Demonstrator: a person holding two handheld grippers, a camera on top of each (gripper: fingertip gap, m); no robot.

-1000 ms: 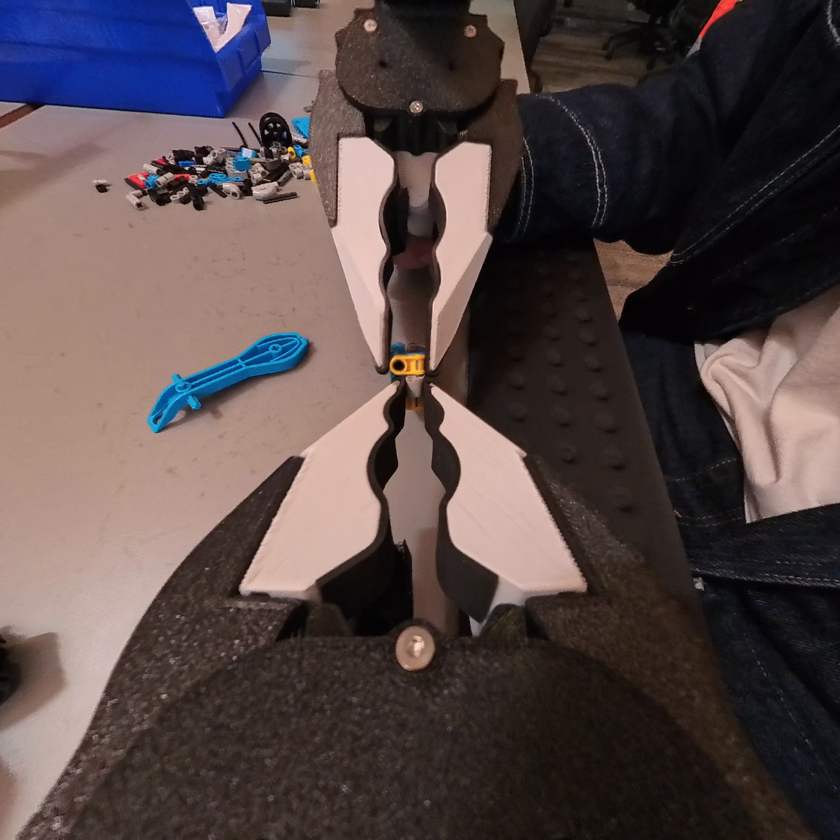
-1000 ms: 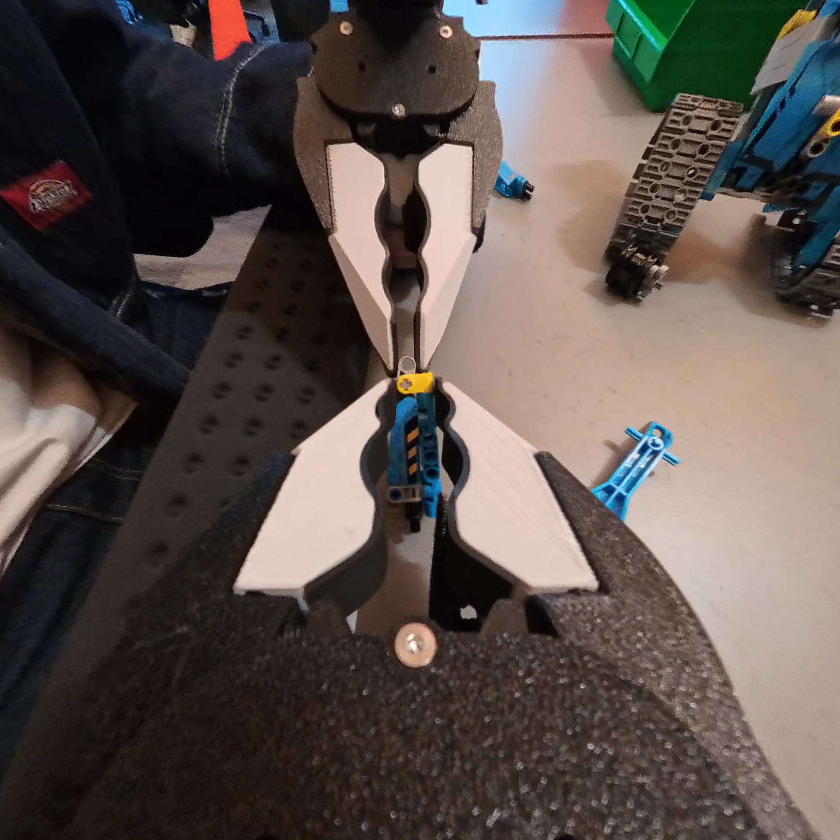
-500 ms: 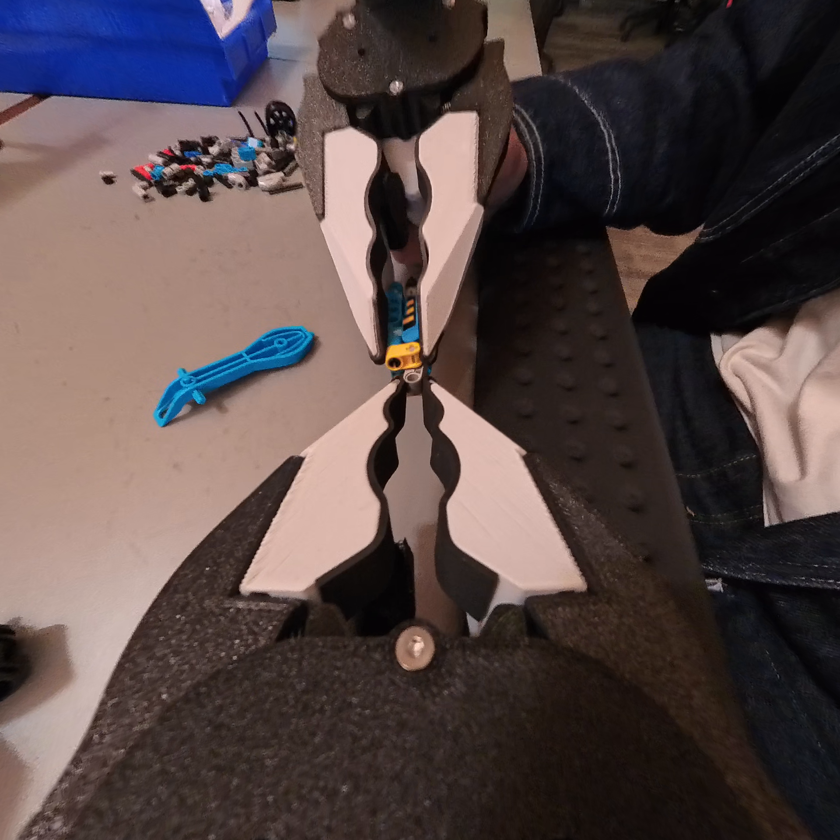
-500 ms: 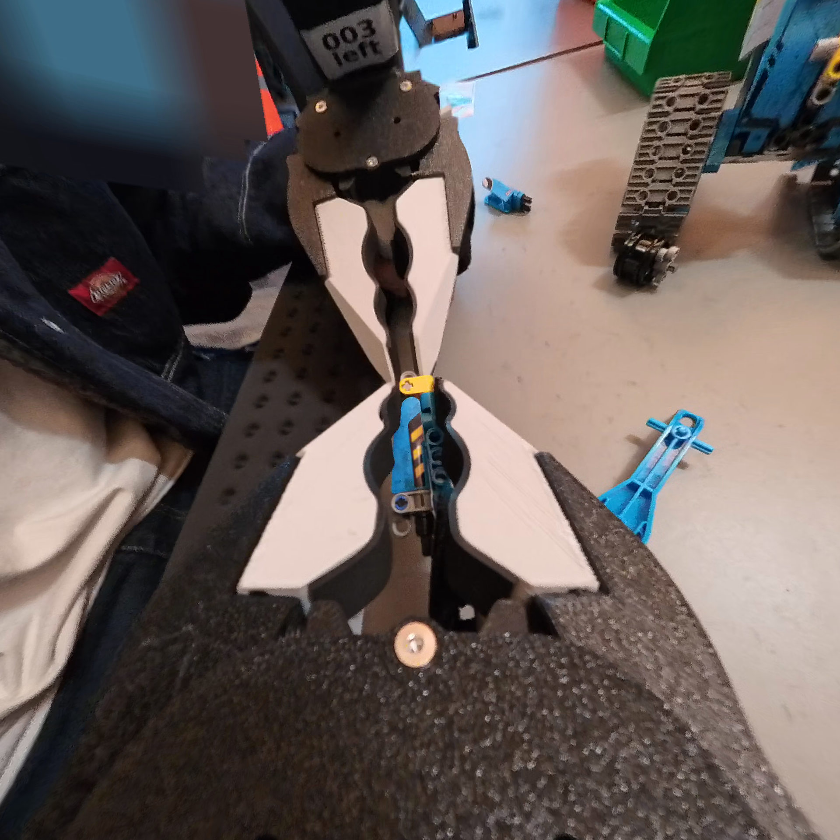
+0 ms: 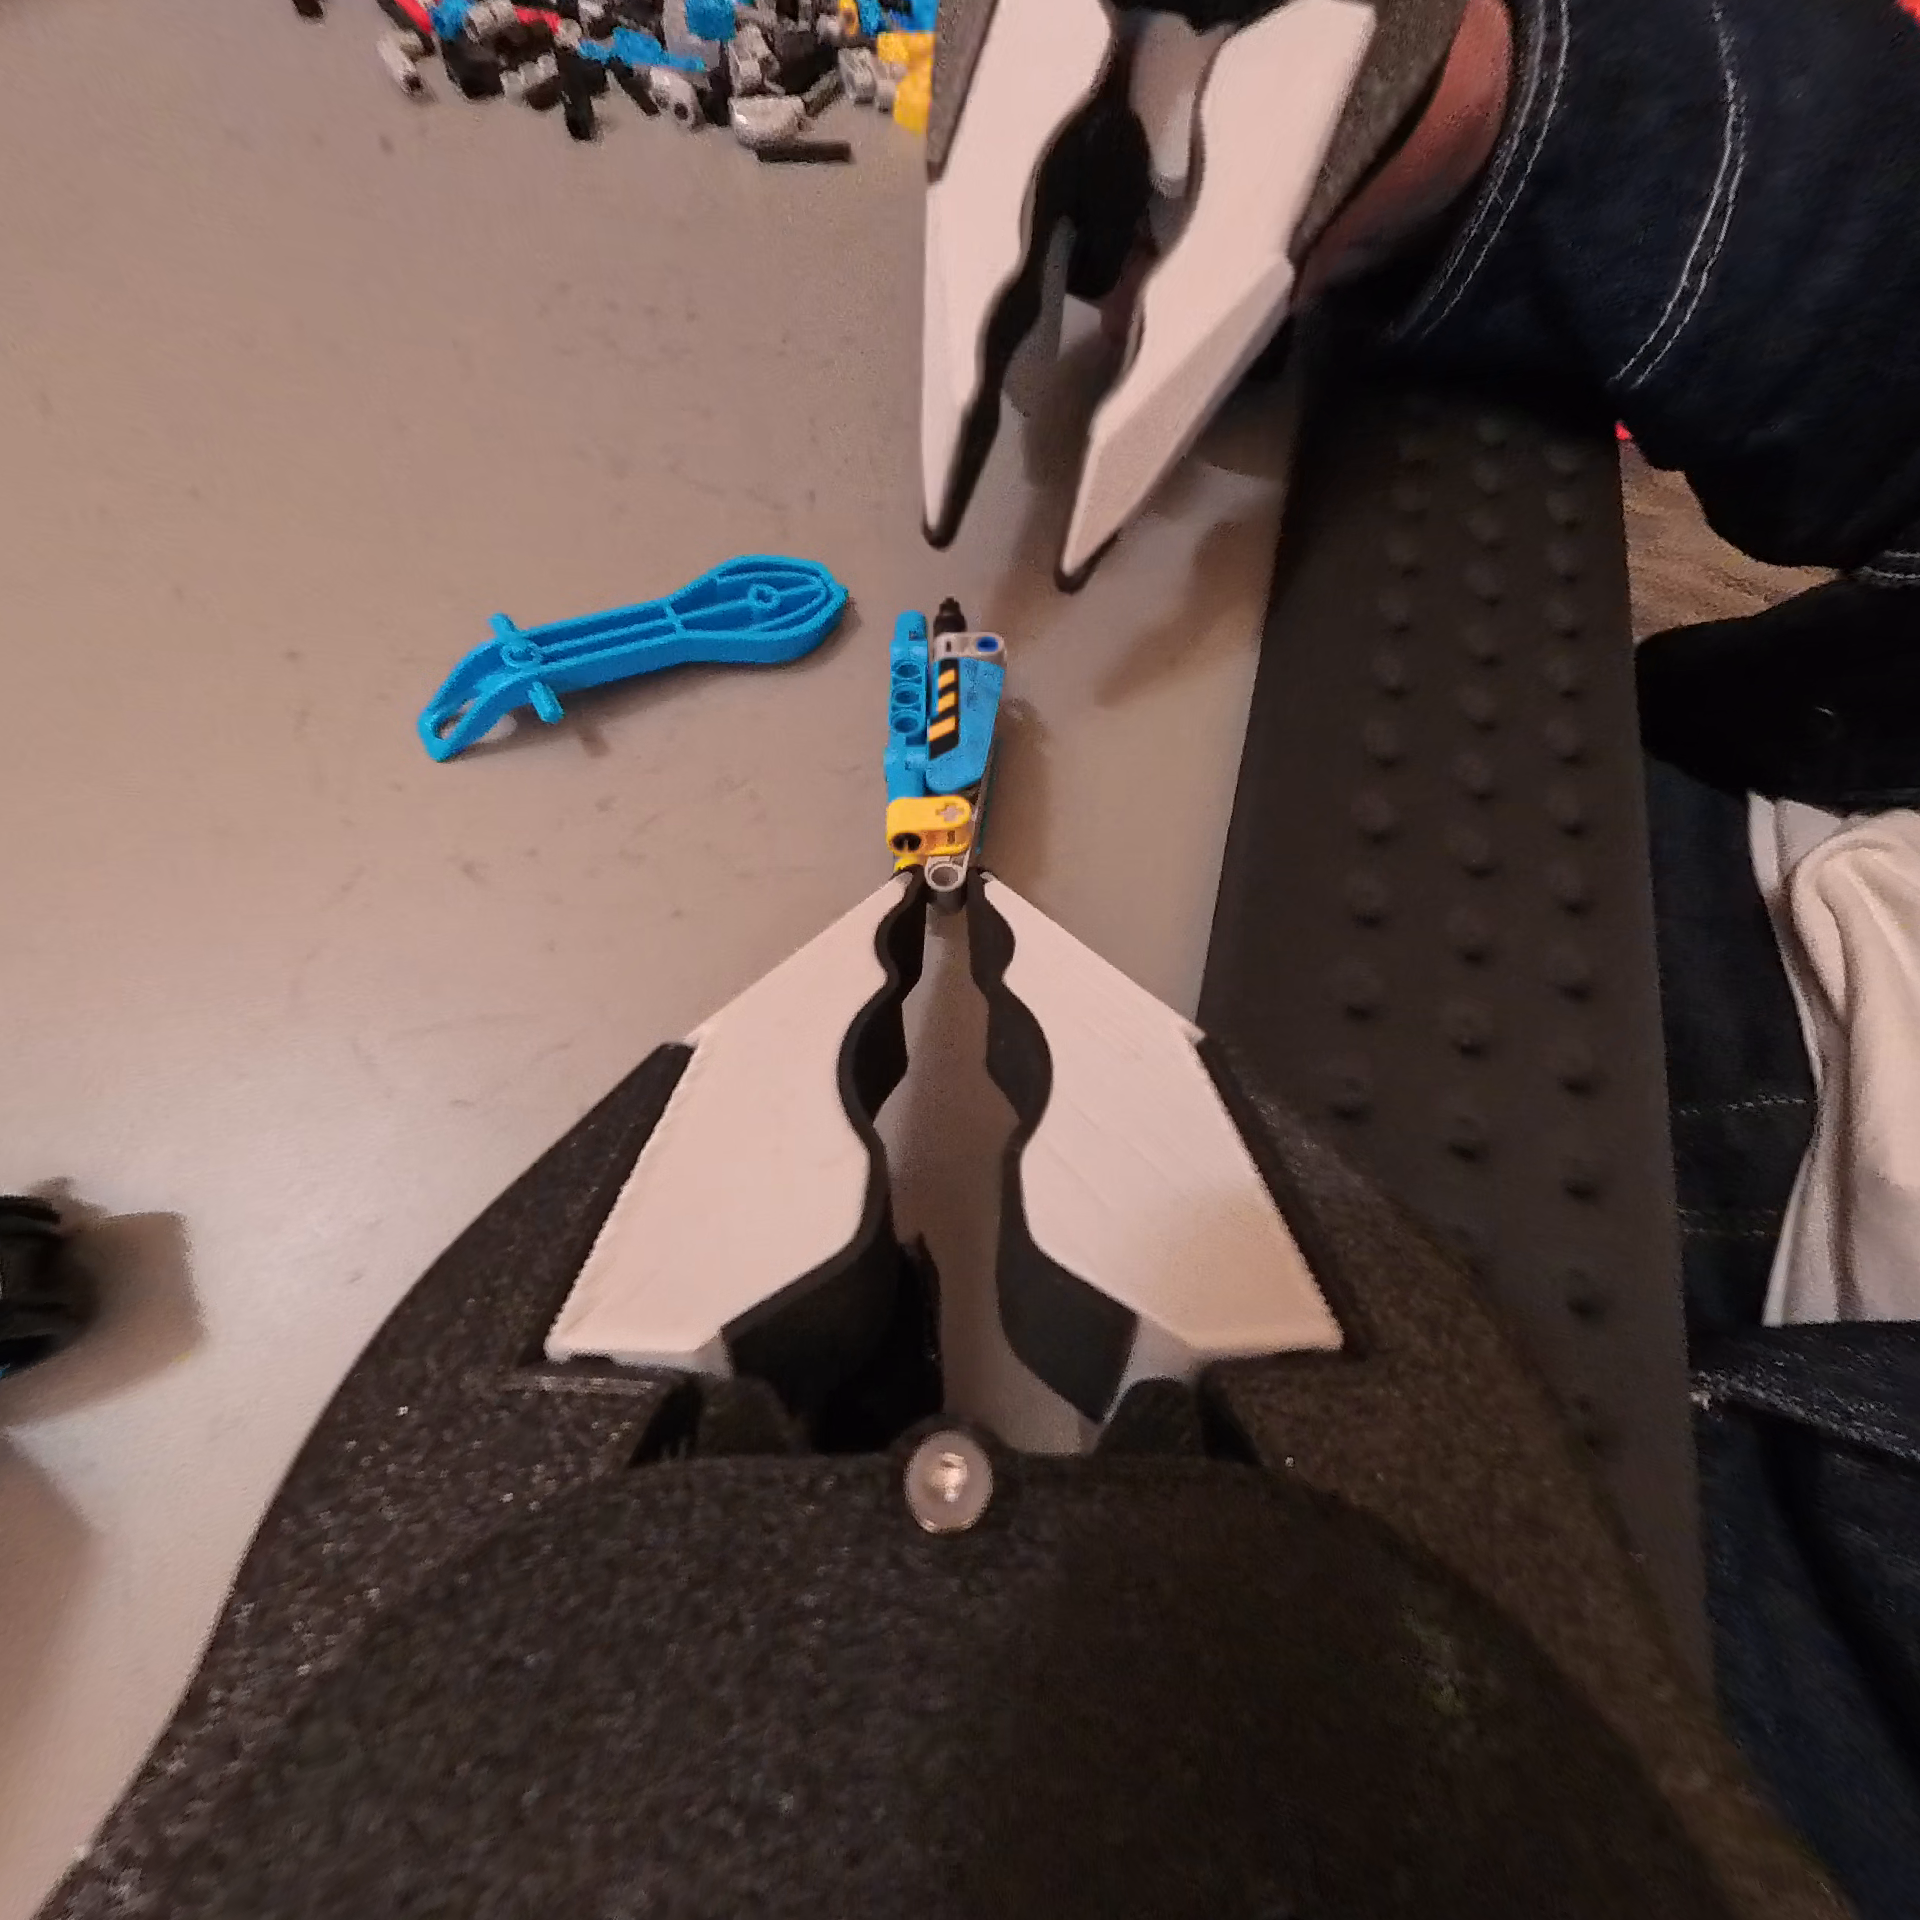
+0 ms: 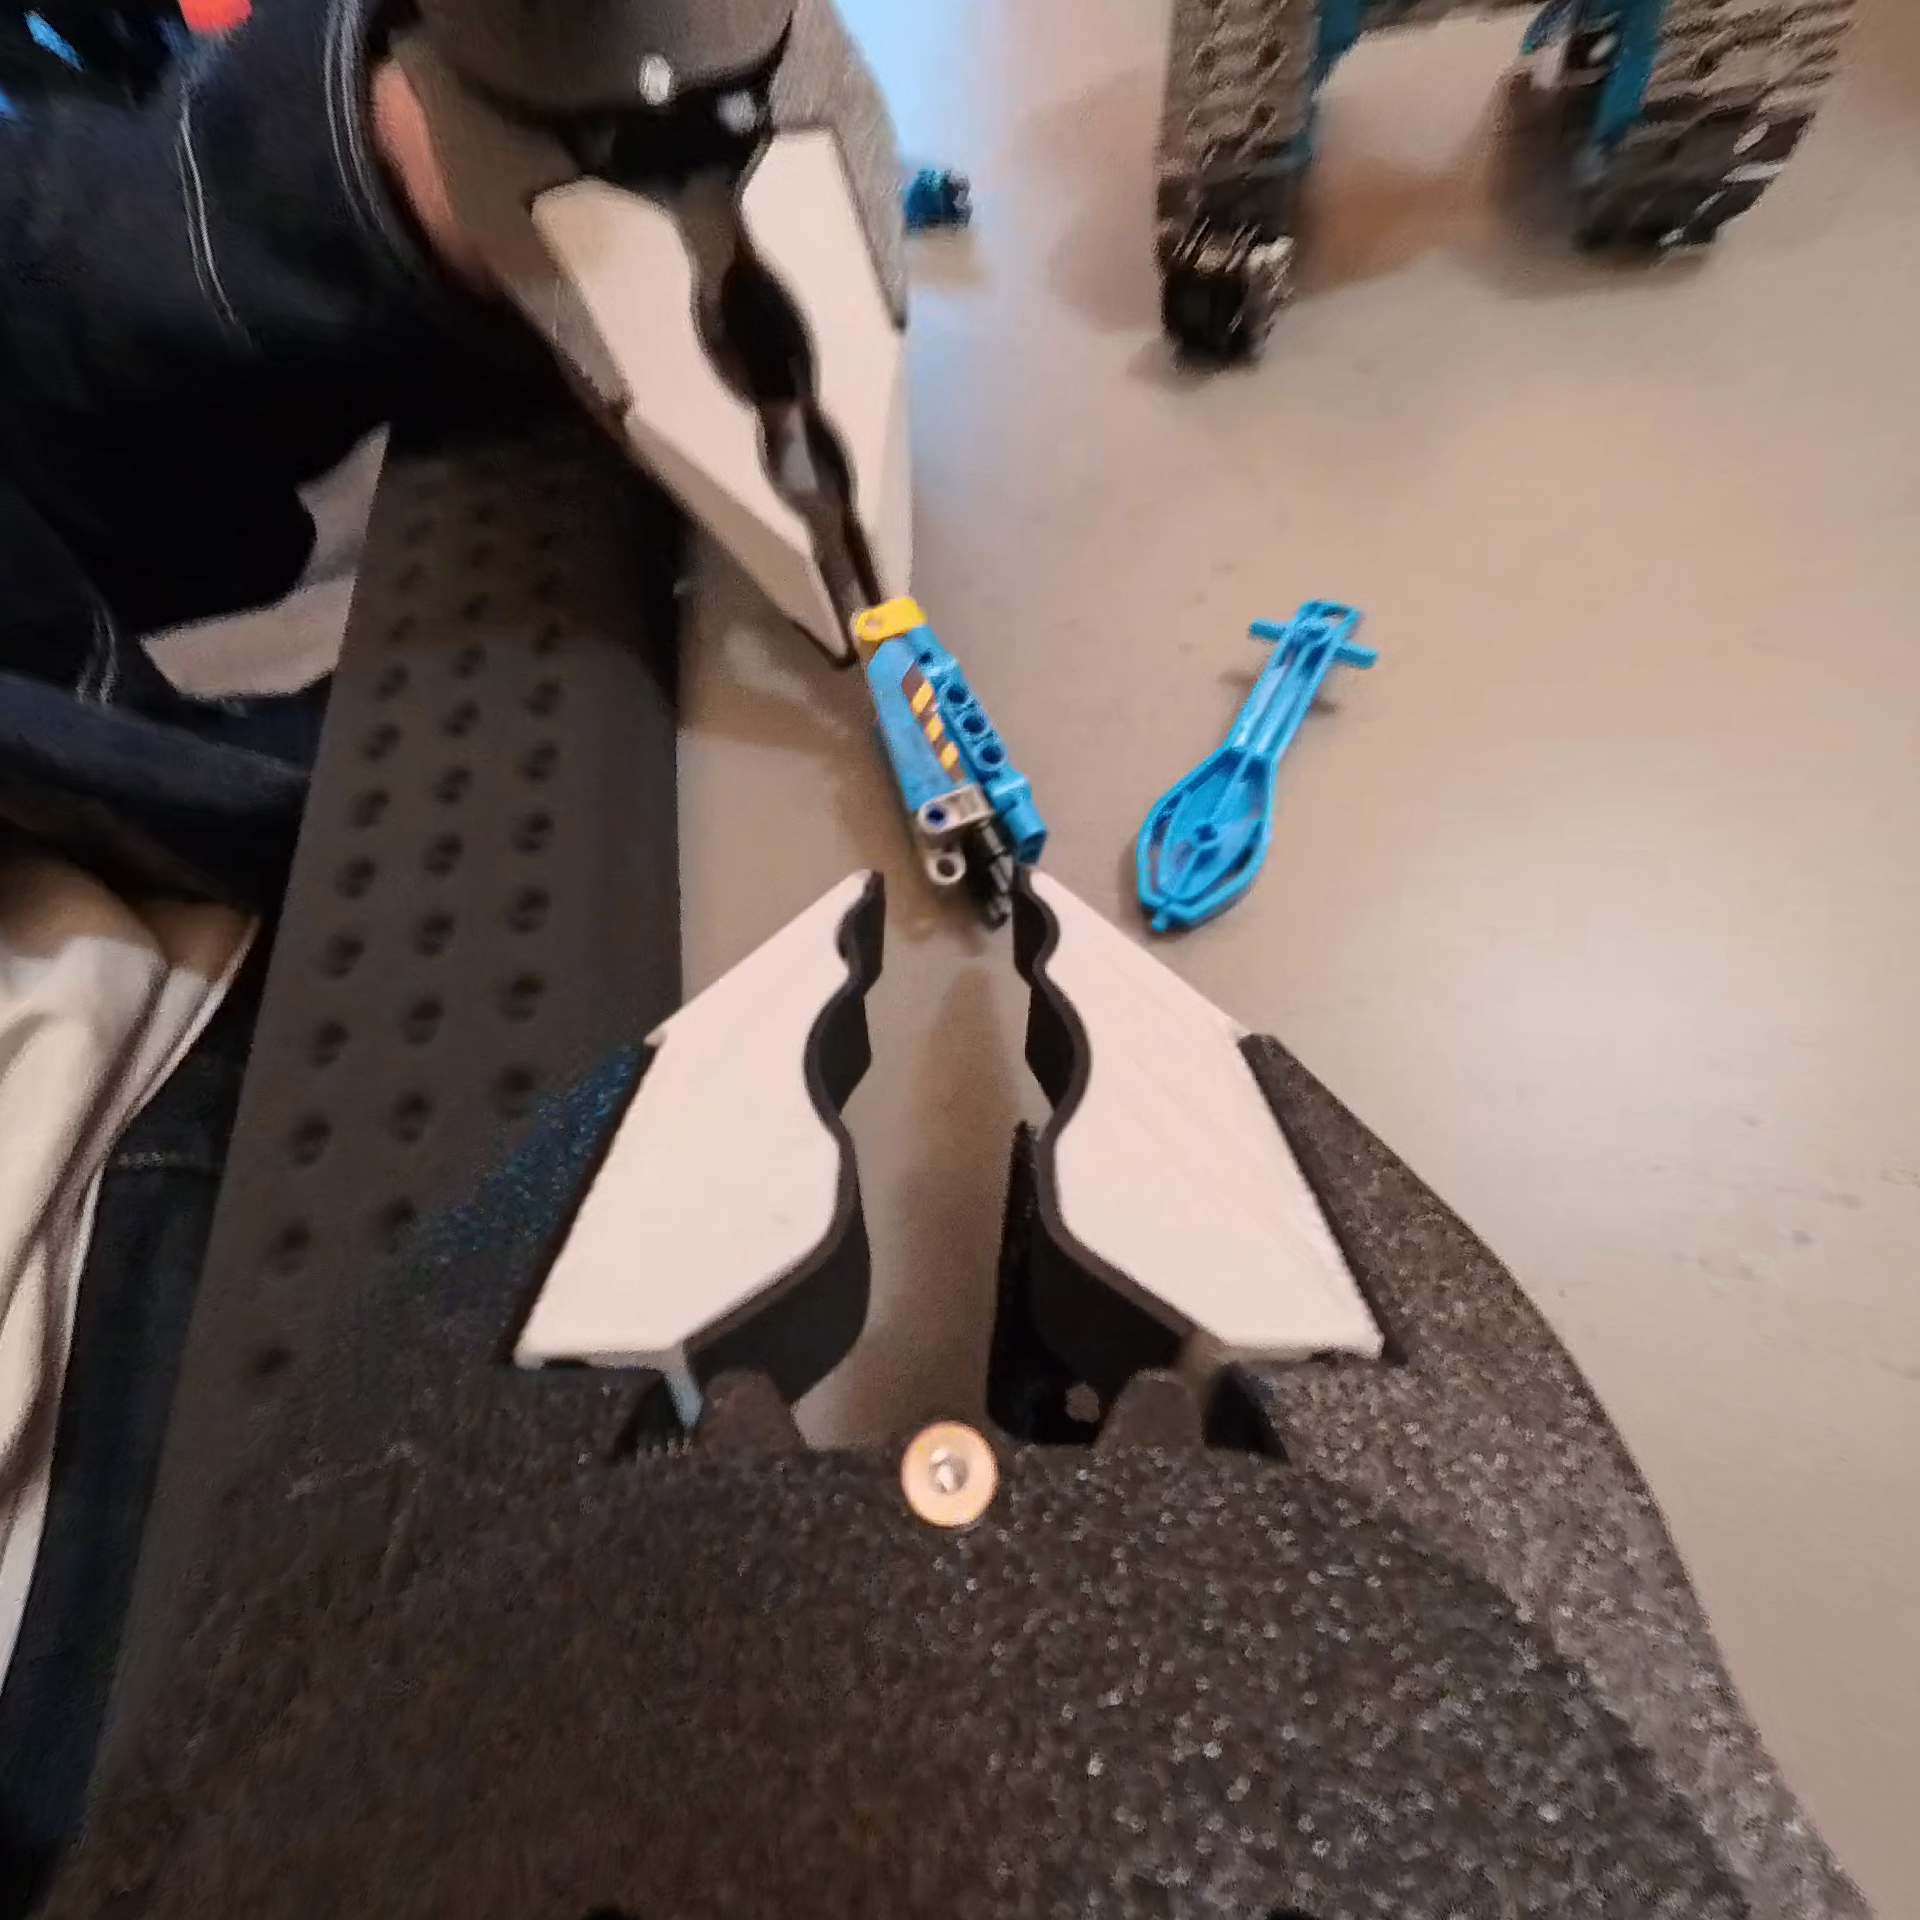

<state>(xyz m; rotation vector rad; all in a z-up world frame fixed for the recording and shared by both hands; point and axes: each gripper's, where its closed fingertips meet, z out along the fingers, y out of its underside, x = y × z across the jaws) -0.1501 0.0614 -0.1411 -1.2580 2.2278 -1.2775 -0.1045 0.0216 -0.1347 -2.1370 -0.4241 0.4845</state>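
- Pinching the near end of a small blue assembly [image 5: 940,717], the left gripper [image 5: 940,883] has its fingers [image 5: 769,1122] closed to a narrow slit, with the grey tip and yellow connector of the piece right at their tips.
- Seen from the right wrist view, the assembly [image 6: 940,738] stretches from the left gripper [image 6: 847,639] toward the camera, low over the desk [image 6: 1455,727]. I cannot tell whether it rests on the surface or hangs just above it.
- The right gripper [image 6: 948,883] holds nothing: its fingers [image 6: 1164,1174] stand clearly apart. The black pin at the assembly's free end sits just inside one fingertip, and contact cannot be judged.
- In the left wrist view the right gripper [image 5: 1008,556] hangs just beyond the far end of the assembly, apart from it and blurred.
- A flat blue tool [image 5: 634,649] lies on the desk [image 5: 312,416] just beside the assembly, not touching it.
- A pile of small parts [image 5: 644,62] lies well beyond, at the far edge of that view.
- A black studded strip [image 5: 1455,831] runs along the desk edge, next to both grippers, with a dark denim sleeve [image 5: 1714,208] above it.
- A tracked model [image 6: 1226,208] stands well apart at the back of the right wrist view, out of focus.
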